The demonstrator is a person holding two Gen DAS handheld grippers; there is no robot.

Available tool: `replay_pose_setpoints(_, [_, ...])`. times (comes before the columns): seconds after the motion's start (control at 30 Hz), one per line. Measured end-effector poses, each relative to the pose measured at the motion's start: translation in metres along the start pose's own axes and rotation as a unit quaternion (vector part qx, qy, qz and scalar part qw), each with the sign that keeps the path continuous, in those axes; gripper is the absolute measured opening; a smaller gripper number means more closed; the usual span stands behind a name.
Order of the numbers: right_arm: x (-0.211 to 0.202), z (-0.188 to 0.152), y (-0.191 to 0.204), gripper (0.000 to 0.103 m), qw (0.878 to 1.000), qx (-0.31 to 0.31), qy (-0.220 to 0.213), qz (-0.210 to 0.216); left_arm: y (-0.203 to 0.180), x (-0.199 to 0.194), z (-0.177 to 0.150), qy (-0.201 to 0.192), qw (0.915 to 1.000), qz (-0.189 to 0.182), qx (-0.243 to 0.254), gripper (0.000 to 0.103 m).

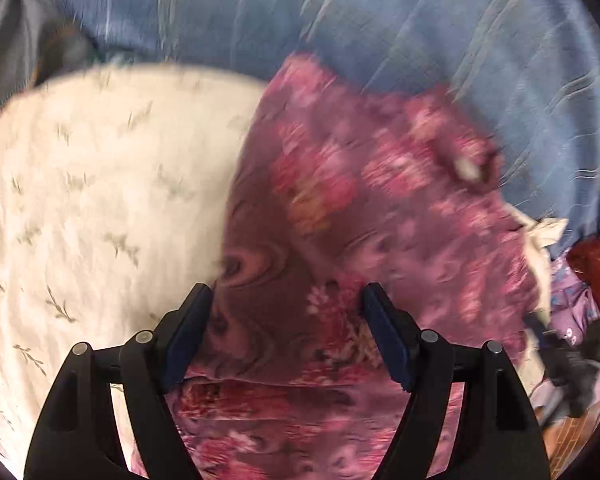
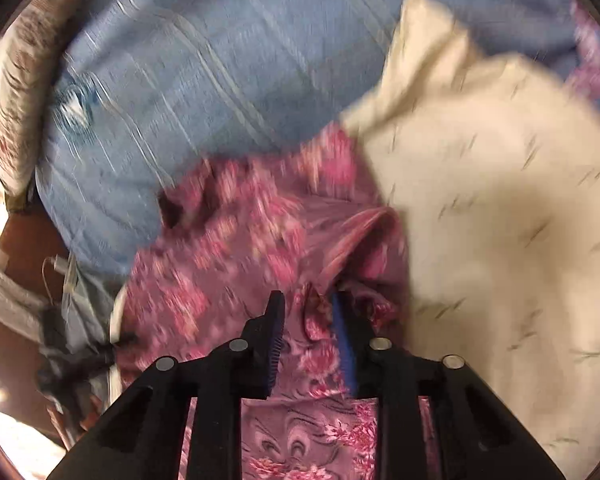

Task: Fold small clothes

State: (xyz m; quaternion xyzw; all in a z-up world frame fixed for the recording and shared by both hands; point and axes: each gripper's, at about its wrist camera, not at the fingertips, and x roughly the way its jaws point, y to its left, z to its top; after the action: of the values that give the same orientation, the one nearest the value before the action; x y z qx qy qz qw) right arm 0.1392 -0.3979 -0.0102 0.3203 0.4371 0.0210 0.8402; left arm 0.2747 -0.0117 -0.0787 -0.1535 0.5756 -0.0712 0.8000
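The pink floral garment point(image 1: 340, 208) lies crumpled on the blue bedsheet point(image 1: 380, 12) beside a cream cloth point(image 1: 100, 184), directly under the spread left hand-held gripper point(image 1: 286, 300) and bunched between the narrowed, not visibly pinching, right hand-held gripper point(image 2: 306, 304).

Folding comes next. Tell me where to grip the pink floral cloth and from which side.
Grip the pink floral cloth at the raised fold beside the cream cloth, coming from the near side. That ridge stands up off the flat fabric, so gripper fingers can likely close around it.
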Motion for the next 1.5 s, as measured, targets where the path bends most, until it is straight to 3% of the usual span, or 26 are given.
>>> replay_pose_setpoints(0.07, [-0.019, 0.009, 0.011, 0.04, 0.999, -0.017, -0.036, 0.023, 0.011, -0.003, -0.002, -0.008, 0.9995, -0.028, -0.015, 0.076])
replay_pose_setpoints(0.1, [-0.02, 0.014, 0.019, 0.056, 0.998, -0.028, -0.04, 0.031, 0.015, -0.006, -0.003, -0.013, 0.999, -0.036, -0.023, 0.076])
replay_pose_setpoints(0.13, [-0.016, 0.02, 0.035, 0.065, 0.997, -0.05, -0.035, 0.042, 0.018, -0.007, -0.004, -0.014, 0.9989, -0.036, -0.025, 0.076])
replay_pose_setpoints(0.23, [0.023, 0.03, 0.086, 0.065, 0.992, -0.103, 0.002, 0.066, 0.014, -0.007, -0.013, -0.025, 0.9994, -0.023, 0.005, 0.076])
replay_pose_setpoints(0.33, [0.067, 0.03, 0.121, 0.061, 0.987, -0.143, 0.025, 0.069, 0.007, -0.009, -0.027, -0.033, 0.999, -0.006, 0.03, 0.076])
replay_pose_setpoints(0.47, [0.13, 0.009, 0.148, 0.044, 0.978, -0.174, 0.112, 0.029, 0.02, -0.024, -0.032, -0.027, 0.9975, -0.06, 0.027, 0.076])
replay_pose_setpoints(0.6, [0.146, 0.009, 0.173, 0.044, 0.97, -0.209, 0.111, 0.048, 0.032, -0.03, -0.029, -0.024, 0.9956, -0.09, 0.006, 0.077])
replay_pose_setpoints(0.87, [0.197, -0.01, 0.234, 0.043, 0.942, -0.305, 0.137, 0.002, 0.03, -0.023, -0.03, -0.018, 0.9951, -0.095, 0.018, 0.076])
replay_pose_setpoints(0.9, [0.202, -0.017, 0.243, 0.03, 0.933, -0.331, 0.139, -0.003, 0.028, -0.022, -0.03, -0.02, 0.9949, -0.096, 0.021, 0.077])
replay_pose_setpoints(0.93, [0.202, -0.022, 0.25, 0.003, 0.924, -0.356, 0.138, -0.005, 0.029, -0.024, -0.031, -0.02, 0.9946, -0.099, 0.023, 0.076])
replay_pose_setpoints(0.97, [0.201, -0.025, 0.257, 0.005, 0.918, -0.375, 0.13, -0.009, 0.026, -0.023, -0.03, -0.02, 0.9942, -0.103, 0.024, 0.076])
replay_pose_setpoints(1.0, [0.194, -0.023, 0.265, 0.005, 0.919, -0.377, 0.112, 0.001, 0.027, -0.025, -0.031, -0.023, 0.9938, -0.106, 0.025, 0.076])
replay_pose_setpoints(1.1, [0.181, 0.003, 0.264, 0.005, 0.95, -0.296, 0.078, 0.059, 0.031, -0.027, -0.035, -0.031, 0.9931, -0.111, 0.02, 0.077])
replay_pose_setpoints(1.17, [0.191, 0.011, 0.261, 0.007, 0.955, -0.286, 0.071, 0.044, 0.033, -0.022, -0.035, -0.034, 0.9942, -0.101, 0.015, 0.076])
replay_pose_setpoints(1.23, [0.211, 0.013, 0.25, 0.01, 0.954, -0.283, 0.102, -0.007, 0.034, -0.023, -0.036, -0.037, 0.9941, -0.101, 0.008, 0.076])
replay_pose_setpoints(1.27, [0.21, 0.012, 0.244, 0.01, 0.956, -0.276, 0.102, -0.011, 0.037, -0.026, -0.037, -0.036, 0.9941, -0.102, 0.006, 0.076])
replay_pose_setpoints(1.37, [0.163, 0.011, 0.208, 0.013, 0.973, -0.206, 0.077, 0.066, 0.042, -0.038, -0.04, -0.031, 0.9907, -0.132, -0.005, 0.077])
replay_pose_setpoints(1.4, [0.144, 0.008, 0.191, 0.02, 0.977, -0.185, 0.072, 0.083, 0.041, -0.046, -0.041, -0.04, 0.9884, -0.146, -0.008, 0.077])
replay_pose_setpoints(1.43, [0.126, 0.004, 0.171, 0.028, 0.98, -0.167, 0.065, 0.09, 0.039, -0.051, -0.041, -0.048, 0.9878, -0.148, -0.007, 0.077])
replay_pose_setpoints(1.5, [0.096, -0.004, 0.128, 0.031, 0.986, -0.135, 0.054, 0.084, 0.034, -0.057, -0.042, -0.058, 0.9874, -0.147, -0.005, 0.082])
